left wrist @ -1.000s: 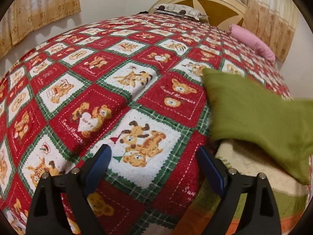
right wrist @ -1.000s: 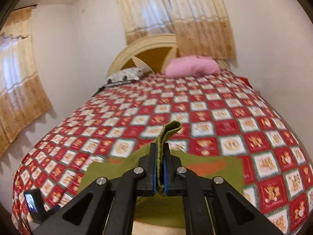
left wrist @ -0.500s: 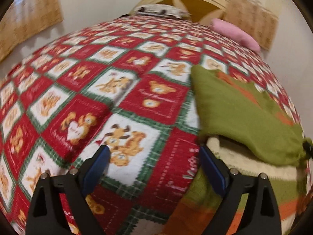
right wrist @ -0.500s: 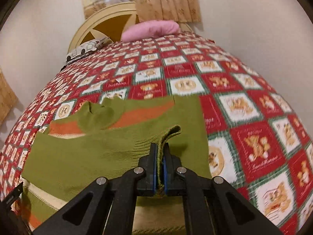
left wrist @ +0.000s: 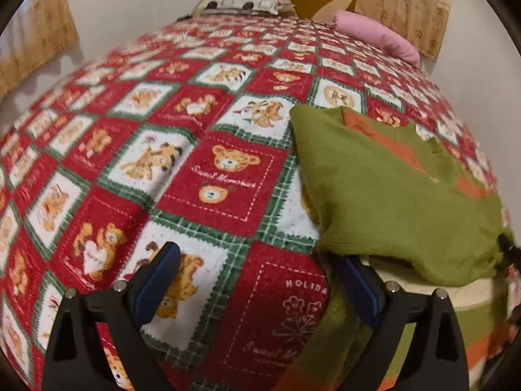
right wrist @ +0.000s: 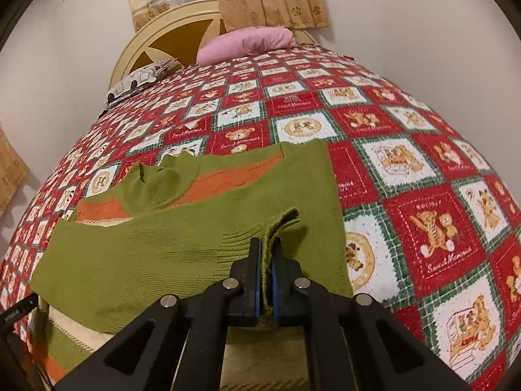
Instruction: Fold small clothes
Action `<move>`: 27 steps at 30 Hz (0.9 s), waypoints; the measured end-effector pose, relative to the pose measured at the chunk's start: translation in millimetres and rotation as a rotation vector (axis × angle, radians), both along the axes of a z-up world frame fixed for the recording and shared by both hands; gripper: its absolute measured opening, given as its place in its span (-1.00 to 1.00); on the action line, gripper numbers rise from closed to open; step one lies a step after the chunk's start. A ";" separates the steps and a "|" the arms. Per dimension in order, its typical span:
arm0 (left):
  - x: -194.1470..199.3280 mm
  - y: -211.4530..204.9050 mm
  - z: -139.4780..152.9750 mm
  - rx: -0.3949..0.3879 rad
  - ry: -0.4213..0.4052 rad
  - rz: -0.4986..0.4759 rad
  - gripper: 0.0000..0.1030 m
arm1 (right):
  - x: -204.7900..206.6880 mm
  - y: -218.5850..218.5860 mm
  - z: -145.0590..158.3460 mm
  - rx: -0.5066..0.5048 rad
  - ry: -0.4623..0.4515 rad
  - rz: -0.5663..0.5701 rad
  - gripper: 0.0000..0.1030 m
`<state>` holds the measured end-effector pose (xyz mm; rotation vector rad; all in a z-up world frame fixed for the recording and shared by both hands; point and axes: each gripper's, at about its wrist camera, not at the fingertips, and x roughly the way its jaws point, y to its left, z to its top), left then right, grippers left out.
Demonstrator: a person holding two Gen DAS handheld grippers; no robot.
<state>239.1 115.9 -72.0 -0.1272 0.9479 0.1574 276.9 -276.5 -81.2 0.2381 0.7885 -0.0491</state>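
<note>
Right claw (right wrist: 266, 260) clamped on green sweater (right wrist: 162, 254)

The bedspread (left wrist: 208, 202) carries stitched words: "Sweet Memories" on a red square ahead of the left claw (left wrist: 257, 290), "HOLIDAY" on squares beside both claws.

Red & white teddy-bear quilt (left wrist: 208, 176) covered the bed; pink pillow (right wrist: 247, 44) & patterned pillow (right wrist: 136, 83) lay by cream headboard (right wrist: 162, 42); tan curtains (right wrist: 270, 0) hung behind.
</note>
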 end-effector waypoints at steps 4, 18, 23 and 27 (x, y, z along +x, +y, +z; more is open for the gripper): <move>10.9 -1.3 -5.4 0.034 0.024 0.030 0.94 | 0.3 0.5 -4.5 0.000 0.009 -0.002 -0.92; 2.1 59.4 22.9 0.035 -0.034 0.205 0.16 | 2.5 -12.6 -9.8 0.034 0.058 -0.031 -0.90; 11.6 5.1 45.5 0.073 -0.128 0.007 0.70 | -35.4 -45.4 21.4 0.126 -0.101 -0.181 -0.87; 25.1 -31.6 45.7 0.075 -0.125 -0.061 0.78 | -51.9 -36.7 45.7 0.053 -0.135 -0.112 -0.87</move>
